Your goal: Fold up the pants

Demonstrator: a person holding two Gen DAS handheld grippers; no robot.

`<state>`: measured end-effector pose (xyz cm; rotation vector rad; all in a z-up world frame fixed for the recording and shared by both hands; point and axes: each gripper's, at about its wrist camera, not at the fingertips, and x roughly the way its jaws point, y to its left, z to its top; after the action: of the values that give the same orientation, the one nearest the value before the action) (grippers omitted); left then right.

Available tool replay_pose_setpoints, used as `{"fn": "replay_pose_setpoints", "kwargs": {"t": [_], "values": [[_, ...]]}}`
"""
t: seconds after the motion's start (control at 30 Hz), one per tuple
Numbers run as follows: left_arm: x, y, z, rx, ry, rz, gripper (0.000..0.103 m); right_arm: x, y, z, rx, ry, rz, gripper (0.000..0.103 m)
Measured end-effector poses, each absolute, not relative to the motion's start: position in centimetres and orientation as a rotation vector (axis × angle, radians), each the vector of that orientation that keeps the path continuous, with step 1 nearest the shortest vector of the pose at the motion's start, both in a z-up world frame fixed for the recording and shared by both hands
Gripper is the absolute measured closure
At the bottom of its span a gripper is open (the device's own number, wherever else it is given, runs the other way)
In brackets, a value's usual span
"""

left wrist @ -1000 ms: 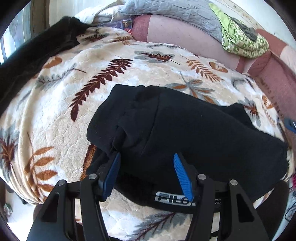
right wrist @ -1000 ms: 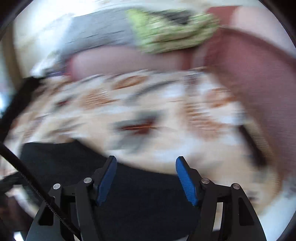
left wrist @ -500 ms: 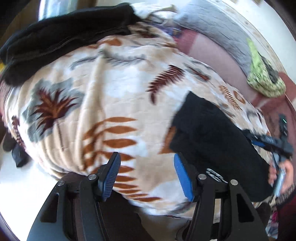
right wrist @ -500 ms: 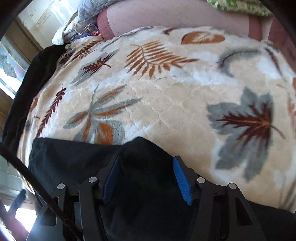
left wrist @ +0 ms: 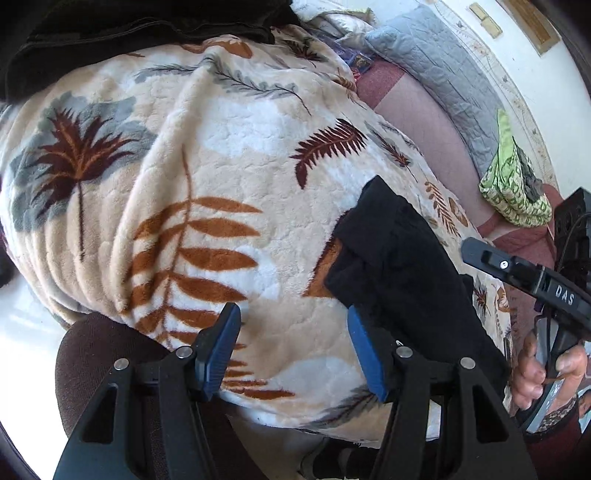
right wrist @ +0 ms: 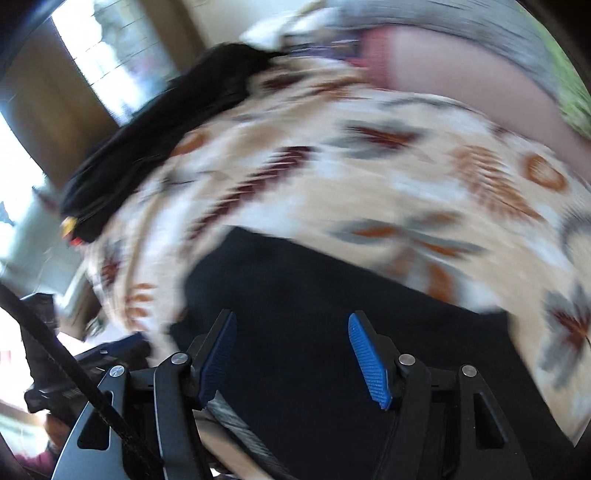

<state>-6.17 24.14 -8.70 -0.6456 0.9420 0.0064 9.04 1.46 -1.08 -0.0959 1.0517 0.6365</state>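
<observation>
while both tongs stand wide apart with nothing between their blue pads, the black pants (left wrist: 402,273) lie folded into a thick bundle on the leaf-print blanket (left wrist: 221,147) that covers the bed, near its front edge. the left tongs (left wrist: 293,349) hover above bare blanket just to the left of the bundle, touching nothing. the right tongs (right wrist: 291,356) hang over the dark cloth of the pants (right wrist: 314,314); that view is smeared with motion, so whether the pads touch the fabric cannot be told.

the fabric looks like soft, fleecy knit: light, limp, not slippery, likely to sag and spill open if lifted by a single layer. a hold should probably pinch through all the stacked layers at a folded edge or corner, one grip at each end, so the bundle moves as one piece.

in the left view the bundle's long axis runs from upper left, where a raised corner points toward the pinkish cushion (left wrist: 417,122) at the back, down to lower right toward the person's hand (left wrist: 546,373) on the other tool's handle. in the right view the same axis runs roughly left to right across the frame.

a second dark garment (left wrist: 129,33) lies heaped at the blanket's far edge, well apart.
</observation>
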Motion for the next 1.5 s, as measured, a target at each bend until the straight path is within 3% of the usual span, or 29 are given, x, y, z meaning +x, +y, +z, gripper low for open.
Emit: {"fn": "replay_pose_setpoints", "kwargs": {"t": [0.2,0.27,0.3,0.37,0.43,0.6,0.7,0.87,0.93,1.07,1.23,1.5], "values": [[-7.6,26.2,-8.5,-0.694,0.912,0.034,0.042,5.3,11.2,-4.3,-0.454,0.966,0.716,0.033],[-8.1,26.7,-8.5,-0.704,0.906,0.036,0.042,4.9,12.6,-6.3,-0.592,0.938,0.692,0.060],[-8.3,26.9,-8.5,-0.707,0.902,0.035,0.042,5.1,12.4,-6.4,-0.570,0.946,0.702,0.060],[-8.8,27.4,-8.4,-0.710,0.893,0.033,0.041,5.7,11.4,-5.5,-0.457,0.985,0.725,0.083],[-8.9,27.7,-8.5,-0.714,0.886,0.029,0.040,6.4,9.9,-4.1,-0.338,1.018,0.752,0.087],[-8.8,28.0,-8.9,-0.742,0.889,0.019,0.040,7.6,6.9,-2.6,-0.007,1.129,0.837,0.087],[-8.8,27.9,-8.9,-0.747,0.892,0.022,0.040,7.5,7.4,-4.1,0.047,1.197,0.855,0.086],[-9.5,28.3,-8.1,-0.730,0.873,0.058,0.040,8.0,8.0,-7.8,0.160,1.296,0.854,0.070],[-9.7,28.4,-7.7,-0.714,0.861,0.081,0.036,8.1,7.4,-7.2,0.222,1.287,0.861,0.059],[-9.2,28.1,-6.9,-0.668,0.877,0.096,0.035,6.4,4.9,-4.1,0.195,1.156,0.835,0.052],[-7.7,25.5,-5.4,-0.593,0.886,0.059,0.035,3.9,-3.1,-2.9,0.166,1.069,0.693,0.045],[-4.0,16.7,-2.5,-0.407,0.943,-0.131,0.035,2.3,-23.3,-7.1,0.429,1.083,0.313,0.048]]}}
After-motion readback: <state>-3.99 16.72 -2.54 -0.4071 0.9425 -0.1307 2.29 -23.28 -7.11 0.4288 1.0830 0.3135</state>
